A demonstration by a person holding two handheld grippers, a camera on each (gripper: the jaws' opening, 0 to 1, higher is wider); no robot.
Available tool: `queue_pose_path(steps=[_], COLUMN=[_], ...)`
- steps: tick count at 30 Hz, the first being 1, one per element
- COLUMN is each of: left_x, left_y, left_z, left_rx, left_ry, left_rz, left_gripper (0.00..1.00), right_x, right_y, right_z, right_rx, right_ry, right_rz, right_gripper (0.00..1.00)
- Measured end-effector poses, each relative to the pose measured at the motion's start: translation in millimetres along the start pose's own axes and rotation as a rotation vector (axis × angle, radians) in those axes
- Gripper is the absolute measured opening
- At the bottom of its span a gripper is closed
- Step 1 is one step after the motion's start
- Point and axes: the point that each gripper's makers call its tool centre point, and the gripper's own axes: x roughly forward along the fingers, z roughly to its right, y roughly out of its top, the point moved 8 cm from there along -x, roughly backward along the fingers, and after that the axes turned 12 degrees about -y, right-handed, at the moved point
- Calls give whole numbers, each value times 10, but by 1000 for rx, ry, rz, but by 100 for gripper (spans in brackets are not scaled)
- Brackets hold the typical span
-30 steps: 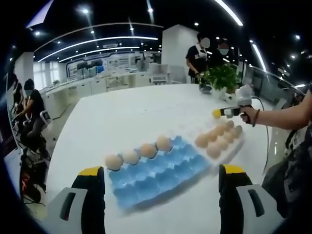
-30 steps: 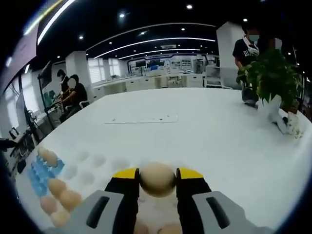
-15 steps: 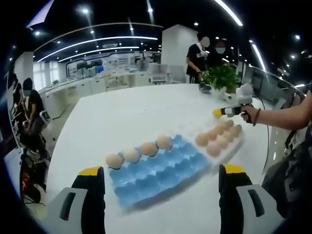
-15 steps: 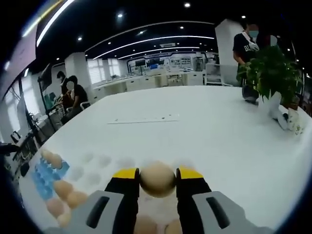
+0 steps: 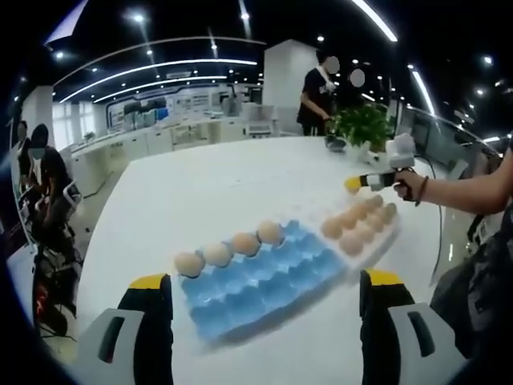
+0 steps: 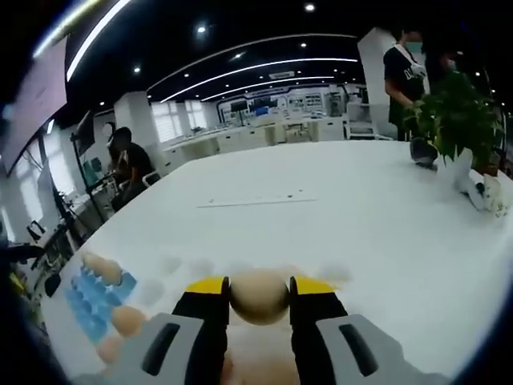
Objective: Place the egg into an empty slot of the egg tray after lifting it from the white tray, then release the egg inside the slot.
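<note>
Between your right gripper's (image 6: pixel 258 298) yellow-tipped jaws sits the tan, smooth-shelled egg (image 6: pixel 259 296), clamped on both sides and carried clear above the white moulded tray (image 5: pixel 377 241). The blue moulded egg tray (image 6: pixel 94 298) lies low and to the left of those jaws in the right gripper view, so the coming move, as I judge it, runs leftward and down.

In the left gripper view, the blue tray (image 5: pixel 260 285) lies lengthwise across the white tabletop (image 5: pixel 208 192), its right end touching the white tray. One row, along its far edge, holds four eggs (image 5: pixel 229 248); the nearer rows look empty. Aim for one of those near slots.

Your right gripper (image 5: pixel 370 183) hovers over the white tray's far end, well apart from the blue tray. Your left gripper (image 5: pixel 264 337) stands with jaws spread wide, grasping nothing, straddling the blue tray's near edge and nearer to it.
</note>
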Motion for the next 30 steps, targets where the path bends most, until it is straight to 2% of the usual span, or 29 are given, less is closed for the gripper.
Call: queue_pose_path(steps=[15, 30], left_x=[-5, 3], left_y=[-1, 0], left_z=[-28, -34], left_rx=[0, 2], left_ry=[-4, -4], left_rz=[0, -3], left_gripper=[99, 99], right_x=[59, 98], right_y=[2, -28], right_z=[-203, -524], right_rx=[-8, -8], right_ry=[55, 132], right_rz=[-10, -26], right_gripper=[30, 30])
